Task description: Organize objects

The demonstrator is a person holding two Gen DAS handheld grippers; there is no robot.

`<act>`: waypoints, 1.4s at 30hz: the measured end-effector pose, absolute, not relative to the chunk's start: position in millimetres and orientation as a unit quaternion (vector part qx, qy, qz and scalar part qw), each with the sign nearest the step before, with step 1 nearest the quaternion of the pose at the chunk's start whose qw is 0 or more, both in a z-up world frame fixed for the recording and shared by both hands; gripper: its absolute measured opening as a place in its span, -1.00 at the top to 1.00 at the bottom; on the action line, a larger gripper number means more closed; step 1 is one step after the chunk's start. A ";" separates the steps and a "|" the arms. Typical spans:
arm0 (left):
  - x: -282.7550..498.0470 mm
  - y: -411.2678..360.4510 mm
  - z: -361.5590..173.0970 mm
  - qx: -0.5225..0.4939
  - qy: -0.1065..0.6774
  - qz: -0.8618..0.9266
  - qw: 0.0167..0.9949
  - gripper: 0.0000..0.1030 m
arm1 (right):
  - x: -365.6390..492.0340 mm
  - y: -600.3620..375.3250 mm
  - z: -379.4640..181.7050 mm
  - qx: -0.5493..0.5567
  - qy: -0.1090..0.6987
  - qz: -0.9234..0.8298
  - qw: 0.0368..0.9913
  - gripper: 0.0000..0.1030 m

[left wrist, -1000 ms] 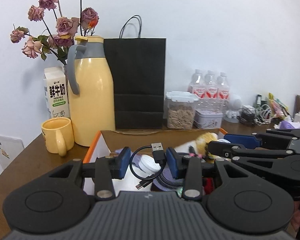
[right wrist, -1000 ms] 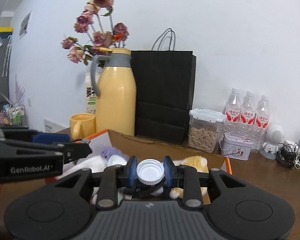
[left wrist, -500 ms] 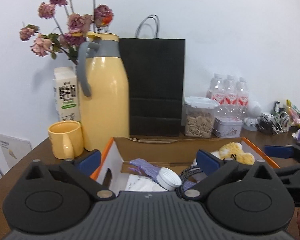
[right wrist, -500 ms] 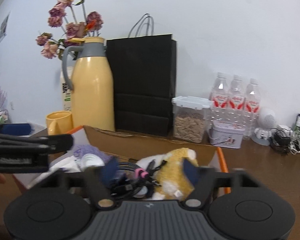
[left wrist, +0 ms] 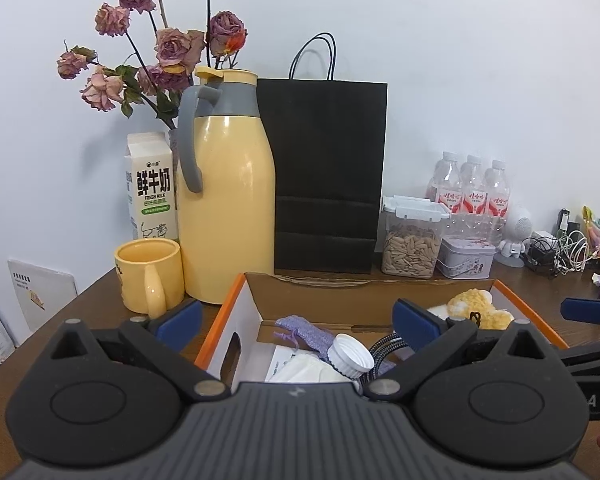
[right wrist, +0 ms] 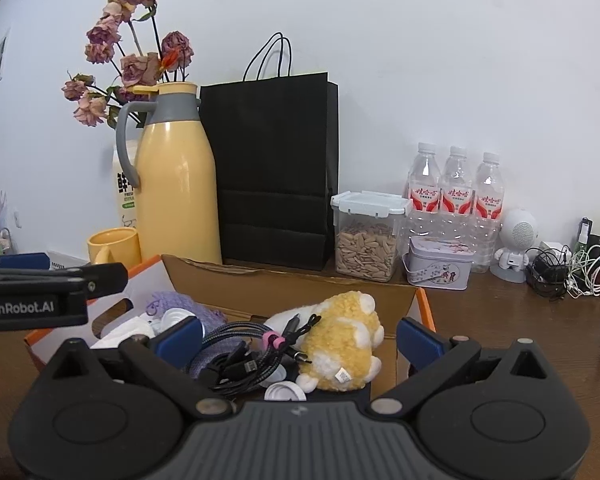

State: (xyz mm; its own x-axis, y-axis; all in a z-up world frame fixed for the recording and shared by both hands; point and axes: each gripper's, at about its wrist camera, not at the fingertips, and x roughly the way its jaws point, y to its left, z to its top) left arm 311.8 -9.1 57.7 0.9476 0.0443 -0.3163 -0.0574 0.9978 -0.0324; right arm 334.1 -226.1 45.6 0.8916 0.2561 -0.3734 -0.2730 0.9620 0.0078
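Note:
An open cardboard box (left wrist: 228, 312) with an orange rim lies under both grippers. In it are a black cable bundle (right wrist: 244, 348), a yellow plush toy (right wrist: 340, 340), a purple pouch (left wrist: 304, 330) and a white bottle cap (left wrist: 350, 354). Another white cap (right wrist: 285, 392) lies by the plush toy. My left gripper (left wrist: 298, 320) hangs open over the box's left half, holding nothing. My right gripper (right wrist: 299, 336) is over the cables and the toy. Its jaws are opening, and its pads touch nothing.
Along the wall behind the box stand a yellow thermos jug (left wrist: 226, 216), a yellow mug (left wrist: 148, 280), a milk carton (left wrist: 152, 188), a black paper bag (left wrist: 324, 176), a seed container (left wrist: 412, 240), a tin (left wrist: 466, 256) and water bottles (left wrist: 472, 192). Tangled chargers (right wrist: 568, 268) lie at the far right.
Both grippers went from shut to wide open. The left one let go of the black USB cable and the right one let go of the white cap; both now lie in the box.

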 end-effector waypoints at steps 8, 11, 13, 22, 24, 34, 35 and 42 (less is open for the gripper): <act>270.5 -2.2 74.7 -0.019 0.153 0.014 0.988 -1.00 | 293.7 -227.9 66.7 -0.028 0.188 0.137 0.972 -1.00; 253.1 -1.2 77.9 -0.012 0.161 0.014 0.987 -1.00 | 274.0 -228.9 72.4 -0.035 0.185 0.135 0.973 -1.00; 240.6 -0.3 79.6 -0.008 0.165 0.010 0.986 -1.00 | 259.5 -230.6 75.2 -0.039 0.184 0.133 0.973 -1.00; 192.4 0.8 74.4 -0.006 0.190 0.007 0.982 -1.00 | 211.5 -242.2 70.3 -0.019 0.213 0.137 0.967 -1.00; 185.5 0.7 70.6 -0.002 0.197 0.008 0.980 -1.00 | 204.2 -240.9 66.1 -0.019 0.222 0.141 0.965 -1.00; 153.6 11.0 42.9 -0.009 0.247 0.022 0.969 -1.00 | 186.0 -239.0 41.6 -0.001 0.275 0.140 0.951 -1.00; 151.2 12.3 41.2 -0.011 0.250 0.023 0.968 -1.00 | 185.6 -239.0 39.6 0.000 0.279 0.139 0.950 -1.00; 143.5 15.7 37.6 -0.024 0.258 0.023 0.965 -1.00 | 183.2 -236.3 33.7 0.003 0.294 0.139 0.946 -1.00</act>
State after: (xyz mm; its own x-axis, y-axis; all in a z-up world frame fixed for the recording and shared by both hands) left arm 143.5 15.7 37.6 0.8654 0.0326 -0.5000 -0.0578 0.9977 -0.0350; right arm 183.2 -236.3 33.7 0.7883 0.2643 -0.5556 -0.2611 0.9614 0.0868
